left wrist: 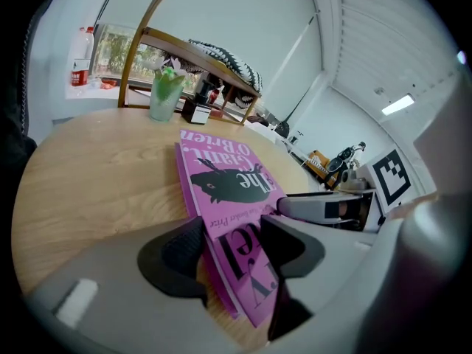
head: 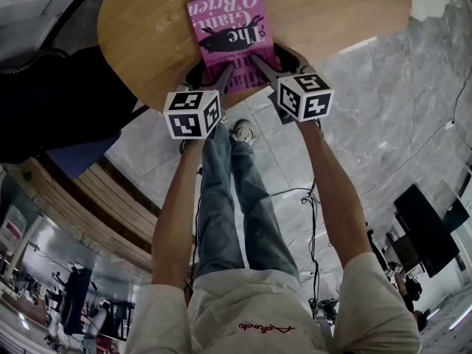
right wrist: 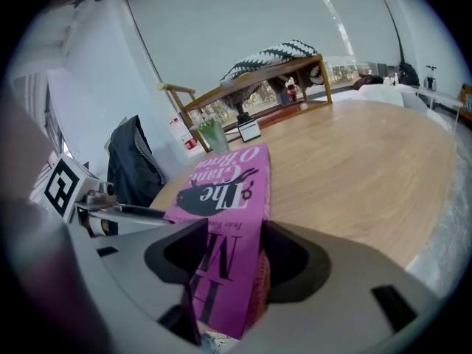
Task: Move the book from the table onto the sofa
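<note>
The head view looks steeply down onto the table's (head: 147, 21) near edge, where both gripper views sit low and close, facing across it, all sharing the book (head: 228, 35).

Black print on the pink book (head: 230, 39) reads "The Giant, O'Brien", with small "Booker Prize" nearer the jaws. At the left gripper (left wrist: 232, 245) "tel" shows between them; at the right gripper (right wrist: 225, 260), "M" and "H".

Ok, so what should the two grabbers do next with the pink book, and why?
Probably lift the book a little, both together. The left gripper and right gripper each seem to pinch its near end, but most of it lies flat on the table, so it must come up first.
</note>
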`<state>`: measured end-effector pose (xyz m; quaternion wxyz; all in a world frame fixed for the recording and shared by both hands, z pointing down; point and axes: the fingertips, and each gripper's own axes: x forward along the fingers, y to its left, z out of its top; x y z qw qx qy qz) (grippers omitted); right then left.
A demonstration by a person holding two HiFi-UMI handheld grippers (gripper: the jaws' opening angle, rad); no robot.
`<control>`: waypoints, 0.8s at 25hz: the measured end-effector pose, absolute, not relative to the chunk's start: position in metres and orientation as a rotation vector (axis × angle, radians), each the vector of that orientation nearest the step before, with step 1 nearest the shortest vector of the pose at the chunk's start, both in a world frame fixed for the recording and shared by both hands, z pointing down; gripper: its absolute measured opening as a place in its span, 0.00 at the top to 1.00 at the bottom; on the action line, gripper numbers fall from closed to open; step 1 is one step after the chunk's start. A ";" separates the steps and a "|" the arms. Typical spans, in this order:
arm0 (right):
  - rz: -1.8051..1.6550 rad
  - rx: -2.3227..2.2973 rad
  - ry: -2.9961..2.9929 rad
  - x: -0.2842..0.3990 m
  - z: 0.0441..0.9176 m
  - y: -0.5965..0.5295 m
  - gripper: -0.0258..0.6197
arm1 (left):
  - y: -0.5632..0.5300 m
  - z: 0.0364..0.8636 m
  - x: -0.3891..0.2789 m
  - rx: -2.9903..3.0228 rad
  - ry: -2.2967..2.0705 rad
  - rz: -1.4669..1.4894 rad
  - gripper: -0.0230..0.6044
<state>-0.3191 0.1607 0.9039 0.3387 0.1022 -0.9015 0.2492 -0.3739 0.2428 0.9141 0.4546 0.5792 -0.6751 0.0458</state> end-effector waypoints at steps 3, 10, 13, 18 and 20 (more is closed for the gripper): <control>0.644 0.282 -2.359 -0.320 0.899 0.161 0.57 | 0.242 0.910 -0.376 1.424 -1.683 0.104 0.57; 0.640 0.306 -2.370 -0.320 0.897 0.162 0.57 | 0.242 0.908 -0.378 1.438 -1.692 0.108 0.57; 0.632 0.322 -2.389 -0.320 0.889 0.162 0.57 | 0.241 0.900 -0.379 1.452 -1.708 0.105 0.57; 0.592 0.347 -2.438 -0.322 0.856 0.163 0.57 | 0.240 0.869 -0.383 1.491 -1.742 0.097 0.57; 0.577 0.361 -2.461 -0.323 0.840 0.163 0.57 | 0.240 0.853 -0.384 1.512 -1.758 0.097 0.57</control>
